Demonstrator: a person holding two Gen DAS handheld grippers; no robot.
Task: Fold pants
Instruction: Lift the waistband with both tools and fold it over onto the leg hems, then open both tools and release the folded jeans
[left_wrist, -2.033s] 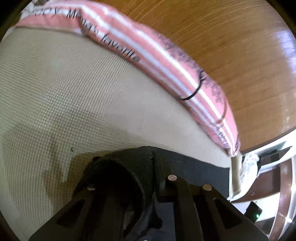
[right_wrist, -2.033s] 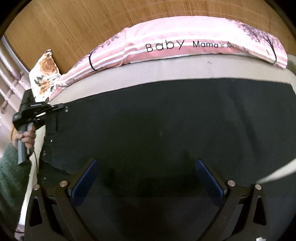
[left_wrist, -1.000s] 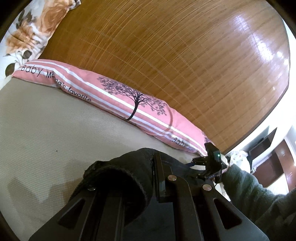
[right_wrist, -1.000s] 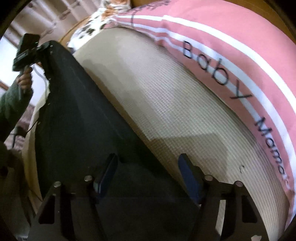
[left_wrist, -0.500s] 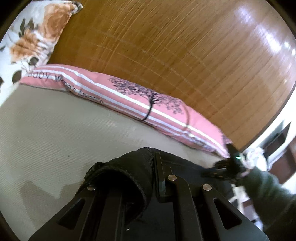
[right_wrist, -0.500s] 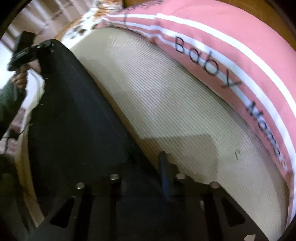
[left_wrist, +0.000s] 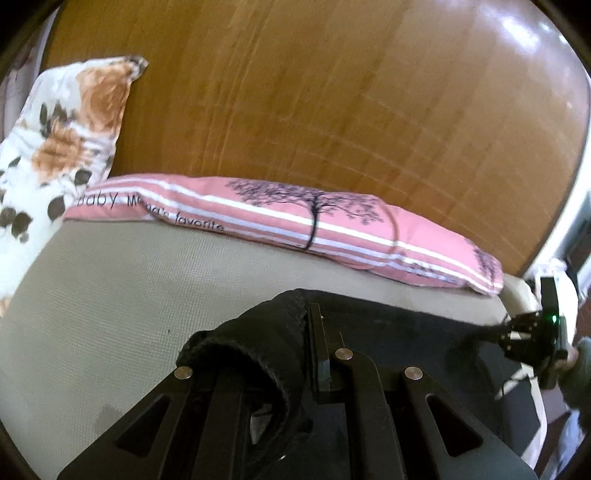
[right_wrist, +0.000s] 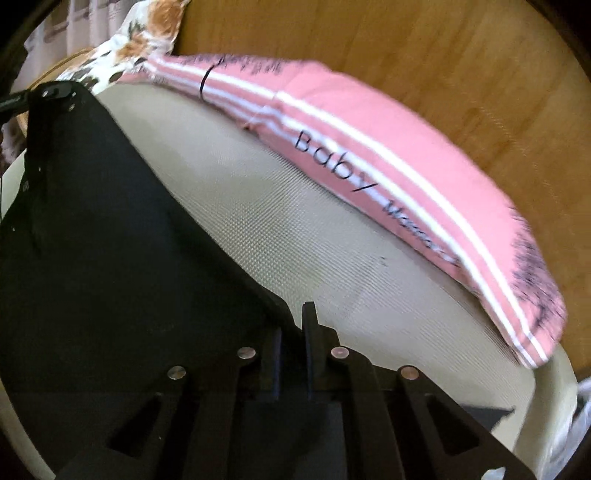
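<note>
Black pants (right_wrist: 103, 266) lie across the beige mattress (right_wrist: 295, 236). My left gripper (left_wrist: 295, 332) is shut on a bunched corner of the pants (left_wrist: 258, 339), which folds over its left finger. My right gripper (right_wrist: 291, 332) is shut on the pants' edge, the cloth pinched between its fingers. In the left wrist view the right gripper (left_wrist: 532, 332) shows at the far right holding the pants' other end (left_wrist: 424, 332). In the right wrist view the left gripper (right_wrist: 48, 92) shows at the far upper left, holding the pants' far corner up.
A long pink striped pillow (left_wrist: 295, 218) (right_wrist: 388, 162) lies along the wooden headboard (left_wrist: 332, 92). A floral pillow (left_wrist: 55, 155) sits at the left end. The mattress edge and white furniture (left_wrist: 554, 266) are at the right.
My right gripper has closed from open onto the pants' edge. My left gripper stays shut on its corner, and its view has lifted and swung to show more headboard.
</note>
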